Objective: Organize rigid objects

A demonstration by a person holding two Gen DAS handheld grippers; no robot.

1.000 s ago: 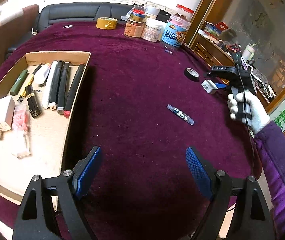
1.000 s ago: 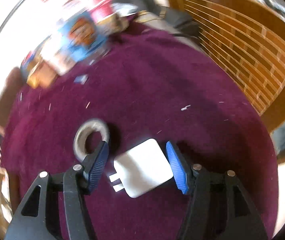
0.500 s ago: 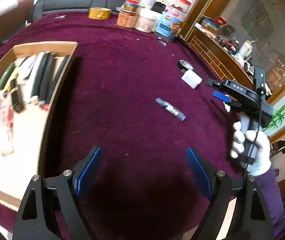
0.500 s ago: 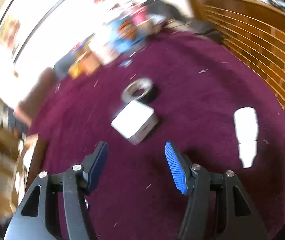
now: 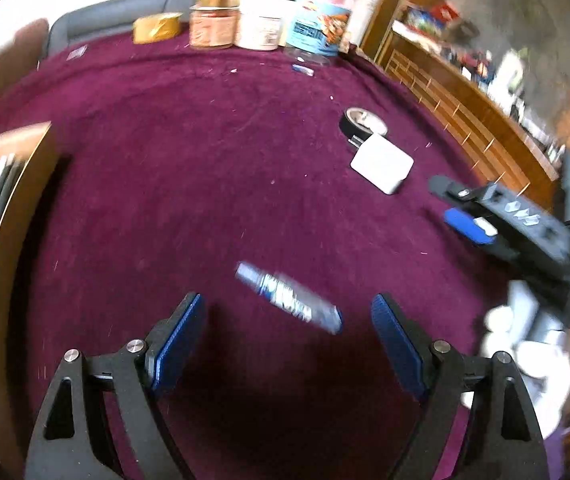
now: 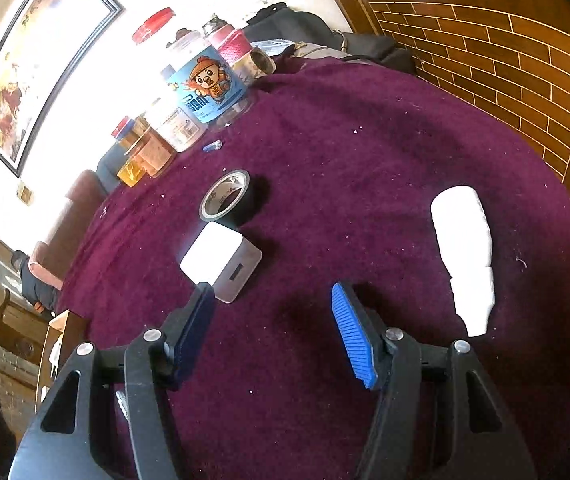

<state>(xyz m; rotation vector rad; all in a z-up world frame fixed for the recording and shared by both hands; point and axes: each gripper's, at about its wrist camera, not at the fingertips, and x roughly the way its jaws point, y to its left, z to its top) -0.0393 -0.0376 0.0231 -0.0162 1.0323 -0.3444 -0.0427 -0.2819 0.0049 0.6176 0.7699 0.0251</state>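
Observation:
A blue-and-clear marker pen (image 5: 289, 298) lies on the purple cloth just ahead of my open left gripper (image 5: 285, 340), between the lines of its fingers. A white charger block (image 5: 382, 163) lies farther right, next to a black tape roll (image 5: 361, 123). In the right wrist view the charger (image 6: 221, 261) lies just ahead of my open, empty right gripper (image 6: 273, 328), close to its left finger, with the tape roll (image 6: 227, 199) behind it. The right gripper also shows in the left wrist view (image 5: 469, 216). The cardboard box (image 5: 13, 184) holding pens is at the left edge.
Jars and tubs (image 5: 261, 20) and a yellow tape roll (image 5: 157, 28) stand at the table's far edge; they also show in the right wrist view (image 6: 201, 88). A wooden cabinet (image 6: 485, 48) borders the table on the right. A small blue cap (image 6: 213, 146) lies near the jars.
My left gripper moved forward and right toward the marker, which now lies just ahead of its fingers. My right gripper let go of the charger and drew back from it.

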